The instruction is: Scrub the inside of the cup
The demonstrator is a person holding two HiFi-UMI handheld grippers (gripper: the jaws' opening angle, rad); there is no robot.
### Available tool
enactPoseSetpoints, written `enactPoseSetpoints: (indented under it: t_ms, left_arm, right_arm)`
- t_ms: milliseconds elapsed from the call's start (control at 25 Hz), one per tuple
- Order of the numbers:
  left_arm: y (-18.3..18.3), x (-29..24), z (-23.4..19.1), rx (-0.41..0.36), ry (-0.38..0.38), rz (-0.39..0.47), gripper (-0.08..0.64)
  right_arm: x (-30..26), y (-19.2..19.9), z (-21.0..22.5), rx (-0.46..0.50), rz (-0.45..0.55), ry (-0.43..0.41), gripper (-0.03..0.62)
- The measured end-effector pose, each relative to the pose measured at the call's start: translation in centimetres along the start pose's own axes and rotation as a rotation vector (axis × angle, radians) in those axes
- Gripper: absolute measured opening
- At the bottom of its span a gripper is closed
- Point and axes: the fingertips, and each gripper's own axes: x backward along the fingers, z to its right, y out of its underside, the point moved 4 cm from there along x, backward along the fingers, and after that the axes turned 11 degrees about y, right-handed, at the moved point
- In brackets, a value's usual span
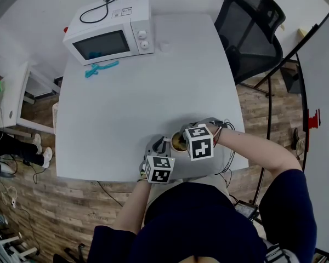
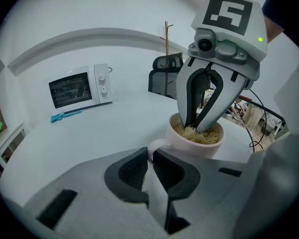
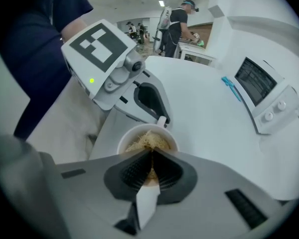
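A pale cup (image 1: 179,142) stands near the table's front edge, with a straw-coloured fibre scrubber (image 2: 204,136) bunched inside it. My left gripper (image 2: 150,166) is shut on the cup's handle (image 2: 157,145), its pads pinching the loop from the side. My right gripper (image 3: 150,166) points steeply down into the cup (image 3: 127,139). Its fingertips (image 2: 195,127) are sunk in the scrubber (image 3: 148,141), and the pads are closed on the fibres. In the head view the left gripper (image 1: 163,145) and right gripper (image 1: 182,141) sit close together over the cup. The cup's bottom is hidden by the scrubber.
A white microwave (image 1: 112,37) stands at the table's far left, with a blue tool (image 1: 101,68) lying in front of it. A black office chair (image 1: 252,29) is at the far right corner. The table edge (image 1: 126,177) runs just behind the grippers.
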Motion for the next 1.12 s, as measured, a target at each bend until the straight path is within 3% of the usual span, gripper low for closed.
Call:
enactPoseSetpoints:
  t_ms: [240, 400, 600, 1120]
  left_arm:
    - [-0.4, 0.1, 0.3, -0.016, -0.005, 0.017, 0.041]
    - [-1.1, 0.1, 0.8, -0.053, -0.006, 0.039, 0.041]
    - [-1.9, 0.2, 1.1, -0.095, -0.003, 0.054, 0.041]
    - [-2.6, 0.3, 1.9, -0.174, -0.005, 0.084, 0.041]
  right_arm:
    - [0.6, 0.4, 1.0, -0.262, -0.014, -0.008, 0.035]
    - [0.6, 2.7, 1.4, -0.543, -0.059, -0.047, 0.035]
    - [0.8, 3.6, 1.1, -0.86, -0.04, -0.1, 0.035]
    - [0.8, 5.6, -1.1, -1.592, 0.036, -0.21, 0.035]
